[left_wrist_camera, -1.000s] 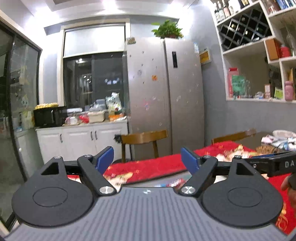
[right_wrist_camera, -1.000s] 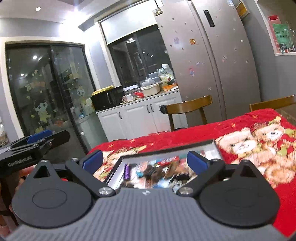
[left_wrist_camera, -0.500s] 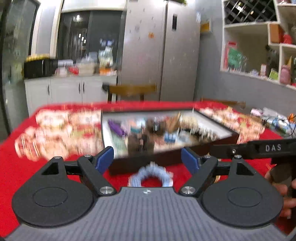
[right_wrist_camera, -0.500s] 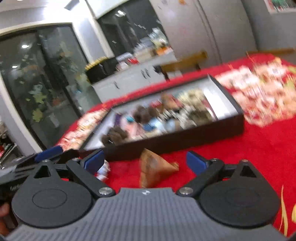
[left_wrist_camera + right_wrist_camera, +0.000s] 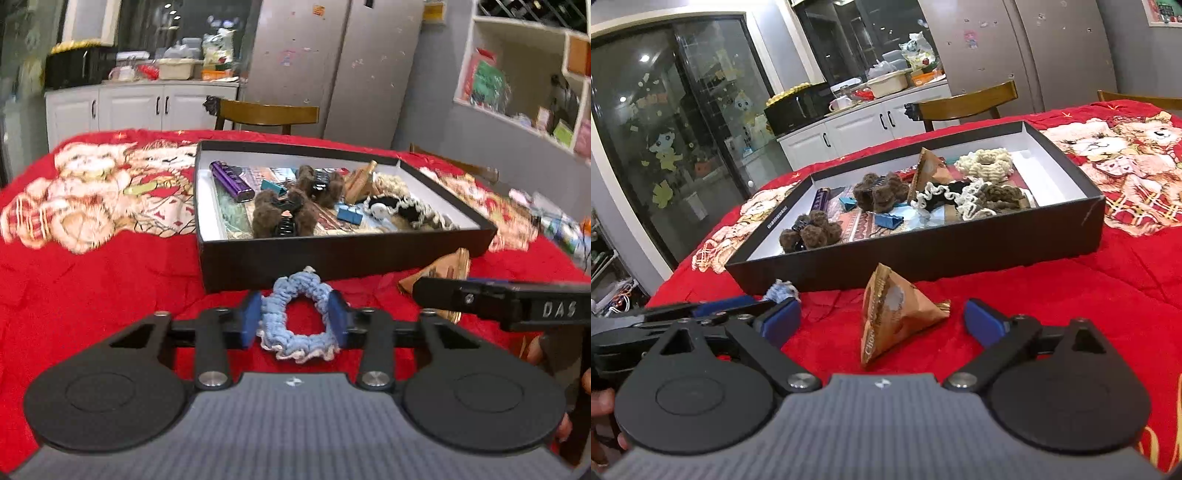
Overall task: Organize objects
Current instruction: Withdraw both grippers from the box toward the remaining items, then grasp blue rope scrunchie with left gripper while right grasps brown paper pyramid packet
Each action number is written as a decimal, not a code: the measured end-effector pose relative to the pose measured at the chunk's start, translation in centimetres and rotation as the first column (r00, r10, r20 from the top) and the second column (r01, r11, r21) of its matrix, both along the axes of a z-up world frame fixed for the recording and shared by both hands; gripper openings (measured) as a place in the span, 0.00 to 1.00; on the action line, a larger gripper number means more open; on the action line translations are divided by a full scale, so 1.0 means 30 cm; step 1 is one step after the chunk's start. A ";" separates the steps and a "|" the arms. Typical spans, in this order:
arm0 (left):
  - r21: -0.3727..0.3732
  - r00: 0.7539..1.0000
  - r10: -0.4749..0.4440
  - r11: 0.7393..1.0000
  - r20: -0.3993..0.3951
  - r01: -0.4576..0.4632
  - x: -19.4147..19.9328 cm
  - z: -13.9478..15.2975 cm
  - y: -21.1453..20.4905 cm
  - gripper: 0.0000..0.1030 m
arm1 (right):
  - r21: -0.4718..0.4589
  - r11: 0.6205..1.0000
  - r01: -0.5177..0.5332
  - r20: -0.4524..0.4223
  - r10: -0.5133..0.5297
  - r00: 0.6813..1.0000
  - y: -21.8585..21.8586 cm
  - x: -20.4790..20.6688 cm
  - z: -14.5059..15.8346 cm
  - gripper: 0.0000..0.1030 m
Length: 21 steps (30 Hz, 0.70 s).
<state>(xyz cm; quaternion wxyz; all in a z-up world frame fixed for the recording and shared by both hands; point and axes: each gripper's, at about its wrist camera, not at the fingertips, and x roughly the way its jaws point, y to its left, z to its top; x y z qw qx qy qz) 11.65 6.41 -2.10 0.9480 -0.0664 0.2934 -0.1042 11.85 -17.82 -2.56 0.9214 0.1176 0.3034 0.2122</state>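
Observation:
A blue scrunchie (image 5: 297, 317) lies on the red cloth in front of a black box (image 5: 332, 254). My left gripper (image 5: 295, 321) has closed in on the scrunchie, its blue pads touching both sides. A brown triangular snack packet (image 5: 894, 317) lies on the cloth before the box (image 5: 923, 254). My right gripper (image 5: 882, 321) is open with the packet between its fingers, not touching. The packet also shows in the left wrist view (image 5: 439, 273), partly behind the right gripper. The scrunchie's tip shows in the right wrist view (image 5: 781, 290).
The box holds brown fuzzy hair clips (image 5: 284, 214), a purple tube (image 5: 232, 181), blue clips, scrunchies (image 5: 984, 160) and another brown packet (image 5: 929, 170). Wooden chairs (image 5: 266, 112) stand beyond the table. Small clutter lies at the table's right edge (image 5: 557, 221).
Both grippers dropped from looking across the room to low over the cloth before the box. The left one narrowed around the blue scrunchie; the right one came around the brown packet, still open.

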 end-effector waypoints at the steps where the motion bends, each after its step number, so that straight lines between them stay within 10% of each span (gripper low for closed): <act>1: -0.002 1.000 0.006 1.000 -0.010 -0.006 0.003 -0.003 0.001 0.30 | 0.003 1.000 -0.005 0.001 0.005 1.000 0.006 0.005 0.000 0.84; 5: 0.013 1.000 0.023 1.000 -0.021 -0.023 0.010 -0.006 -0.005 0.20 | -0.062 0.998 0.028 0.005 -0.028 1.000 0.033 0.007 0.005 0.50; 21: 0.109 1.000 0.022 0.994 -0.017 -0.020 0.044 -0.006 -0.057 0.15 | -0.033 0.998 0.046 0.001 -0.046 0.999 0.006 0.006 0.003 0.48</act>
